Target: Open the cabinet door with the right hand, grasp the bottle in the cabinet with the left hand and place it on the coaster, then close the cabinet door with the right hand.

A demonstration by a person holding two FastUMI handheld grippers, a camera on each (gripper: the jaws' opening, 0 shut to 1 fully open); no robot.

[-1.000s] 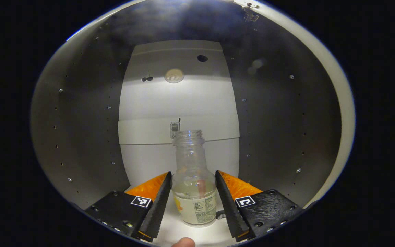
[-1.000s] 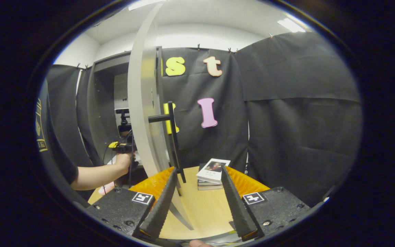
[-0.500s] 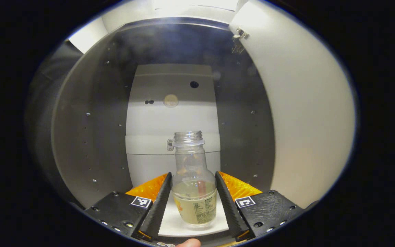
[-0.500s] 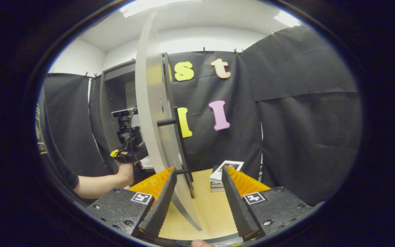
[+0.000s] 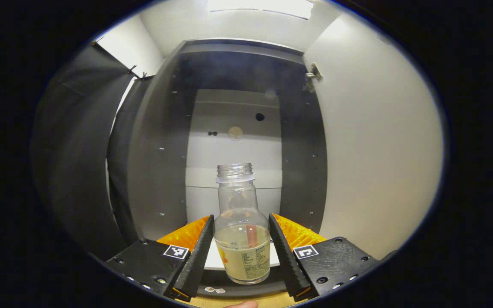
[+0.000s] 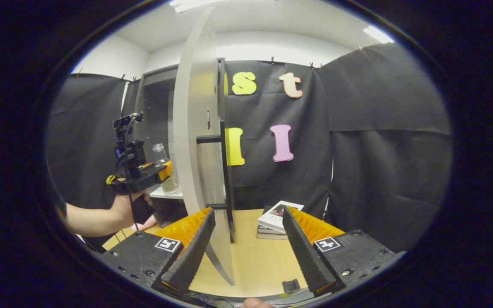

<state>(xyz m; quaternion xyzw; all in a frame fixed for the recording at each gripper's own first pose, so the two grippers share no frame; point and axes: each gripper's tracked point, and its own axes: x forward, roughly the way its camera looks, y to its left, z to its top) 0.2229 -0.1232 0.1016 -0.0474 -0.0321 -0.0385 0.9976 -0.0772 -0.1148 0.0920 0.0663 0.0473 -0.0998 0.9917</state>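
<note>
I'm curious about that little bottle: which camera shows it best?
The left gripper view: the bottle stands large and central between the fingers, liquid and open neck clear. In the right gripper view it is small and distant, partly hidden behind the cabinet door.

In my left gripper view, the cabinet (image 5: 233, 141) mouth opens dead centre of the frame, and the bottle (image 5: 241, 239) clamped in my left gripper (image 5: 241, 256) stands before it. The open cabinet door (image 5: 375, 162) walls off the whole right of the frame. In my right gripper view, that door (image 6: 195, 141) stands edge-on just left of centre, between my parted right gripper (image 6: 246, 252) and the left one. The table (image 6: 255, 256) lies bare at lower centre; books (image 6: 278, 218) sit beyond.
</note>
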